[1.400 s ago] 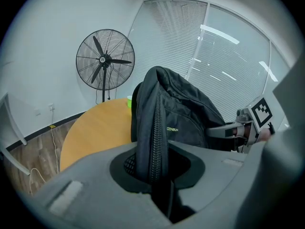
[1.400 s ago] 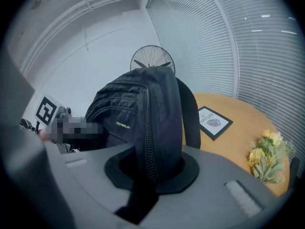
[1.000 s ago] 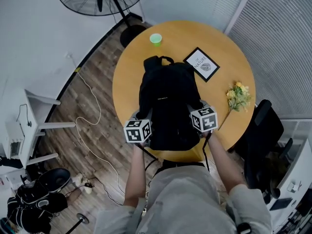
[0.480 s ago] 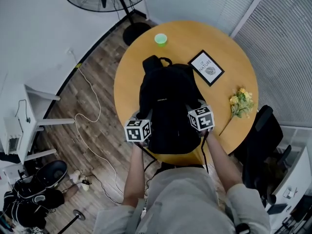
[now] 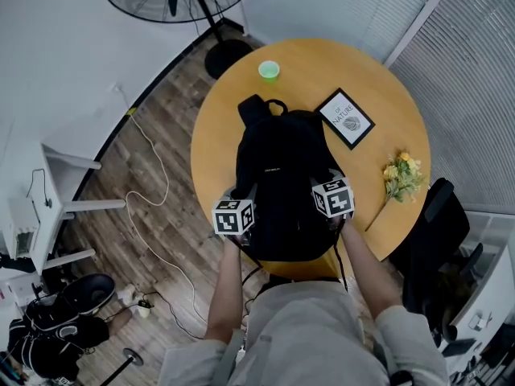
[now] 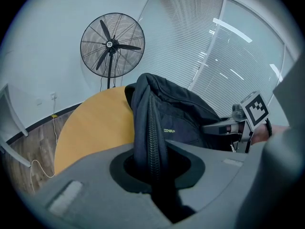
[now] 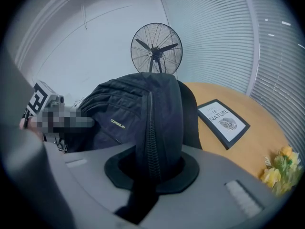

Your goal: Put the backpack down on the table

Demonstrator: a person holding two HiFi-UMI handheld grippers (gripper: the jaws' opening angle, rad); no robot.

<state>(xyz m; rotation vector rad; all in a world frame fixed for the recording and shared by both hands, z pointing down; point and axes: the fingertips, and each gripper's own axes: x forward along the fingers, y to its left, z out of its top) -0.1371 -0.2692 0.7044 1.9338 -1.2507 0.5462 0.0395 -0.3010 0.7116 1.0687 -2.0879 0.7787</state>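
Two hand-held grippers are holding the backpack (image 5: 282,175) at the round worktop (image 5: 213,147). Left hand-held gripper (image 5: 244,195) is clenching a zippered side fold of the bag; its own view is showing fabric and zip running straight down between the jaws. Right hand-held gripper (image 5: 325,179) is doing the same on the opposite side, pinching a fold with the zip in the middle.

Change over the last second: little. Both marker cubes and the bag are sitting almost where they were against the worktop, and both grips are looking the same in all three head views. Any sinking is hard to read from overhead.

Bag is lying lengthwise over the worktop's near half, with its carry loop pointing toward the green cup (image 5: 269,71) and its base close to the person. Whether it is already resting on the wood or hanging just above, I cannot tell. My judgement: the set-down is reaching its last stage, with settling the weight and letting go on both sides remaining.

Writing: framed print (image 5: 344,119), lying just right of the bag, is reading "OF NATURE" under a smaller word too fine to read, with a leaf drawing. Bag is carrying a small pale logo (image 7: 119,121), looking like "DONSUN", first letter unsure. Flowers (image 5: 400,175) are lying apart from the bag at the right rim.
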